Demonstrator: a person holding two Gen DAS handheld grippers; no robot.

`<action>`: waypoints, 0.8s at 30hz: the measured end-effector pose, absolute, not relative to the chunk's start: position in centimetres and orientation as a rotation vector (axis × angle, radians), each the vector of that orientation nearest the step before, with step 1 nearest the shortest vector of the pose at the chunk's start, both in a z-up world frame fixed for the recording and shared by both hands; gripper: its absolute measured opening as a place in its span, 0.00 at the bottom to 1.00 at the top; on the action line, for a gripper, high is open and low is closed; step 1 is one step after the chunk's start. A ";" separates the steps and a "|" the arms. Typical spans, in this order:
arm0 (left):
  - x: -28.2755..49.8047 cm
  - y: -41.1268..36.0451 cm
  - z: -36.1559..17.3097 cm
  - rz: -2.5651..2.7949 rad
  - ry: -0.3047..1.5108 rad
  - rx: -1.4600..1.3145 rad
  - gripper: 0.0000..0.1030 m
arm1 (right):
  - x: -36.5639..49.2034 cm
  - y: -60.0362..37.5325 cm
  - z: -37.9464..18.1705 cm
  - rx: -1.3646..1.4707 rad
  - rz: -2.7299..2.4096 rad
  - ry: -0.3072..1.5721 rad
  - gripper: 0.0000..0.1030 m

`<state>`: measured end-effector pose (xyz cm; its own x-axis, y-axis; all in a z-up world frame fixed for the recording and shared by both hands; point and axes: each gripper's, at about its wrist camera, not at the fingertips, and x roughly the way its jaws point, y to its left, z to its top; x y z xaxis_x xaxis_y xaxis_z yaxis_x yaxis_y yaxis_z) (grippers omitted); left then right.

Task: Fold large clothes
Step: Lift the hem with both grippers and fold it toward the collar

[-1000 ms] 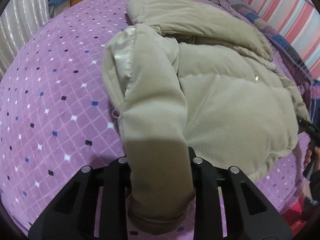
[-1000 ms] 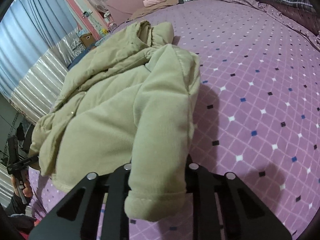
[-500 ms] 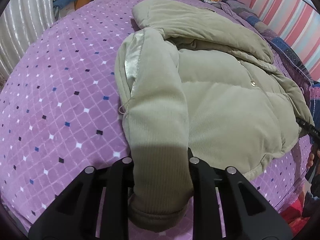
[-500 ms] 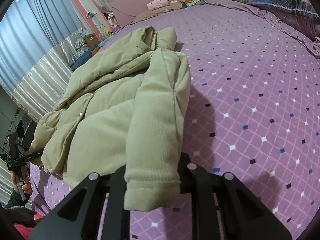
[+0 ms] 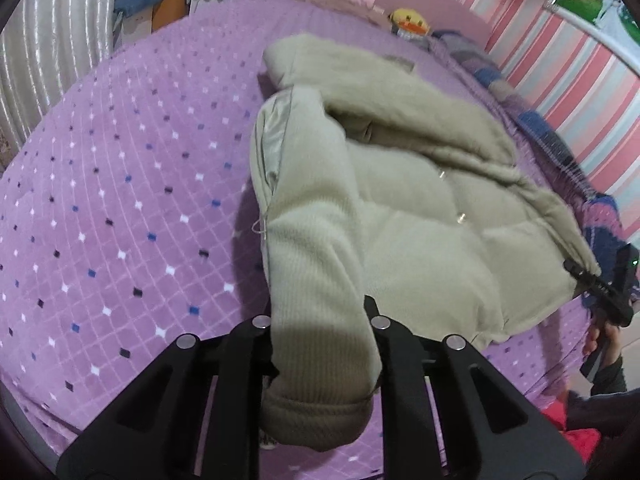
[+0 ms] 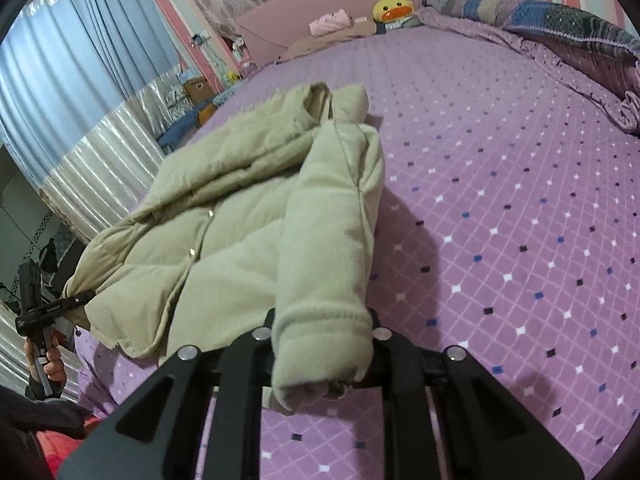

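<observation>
Bed point(image 6: 520, 200) with purple diamond-print cover. Beige padded jacket point(image 6: 240, 240) lies on it near one edge. Far end: yellow duck plush point(image 6: 391, 9), pink folded cloth point(image 6: 332, 22), patchwork quilt point(image 6: 560, 16) bunched along side

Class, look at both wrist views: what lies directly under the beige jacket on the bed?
The purple diamond-patterned bedspread shows all around the beige jacket. What lies beneath its body is covered.
</observation>
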<state>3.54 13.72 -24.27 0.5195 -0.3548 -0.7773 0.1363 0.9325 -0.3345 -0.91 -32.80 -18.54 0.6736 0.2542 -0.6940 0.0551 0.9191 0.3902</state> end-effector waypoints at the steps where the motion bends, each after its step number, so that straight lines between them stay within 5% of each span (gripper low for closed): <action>1: 3.9 13.9 -24.0 -0.304 0.972 -0.249 0.13 | -0.8 -33.1 -18.5 0.406 0.115 0.825 0.15; 8: 8.2 15.8 -22.9 -0.320 0.923 -0.335 0.12 | 1.7 -34.7 -18.9 0.450 0.107 0.800 0.15; 24: 24.0 14.8 -12.2 -0.247 0.860 -0.443 0.13 | 16.2 -37.0 -10.1 0.800 0.157 0.536 0.16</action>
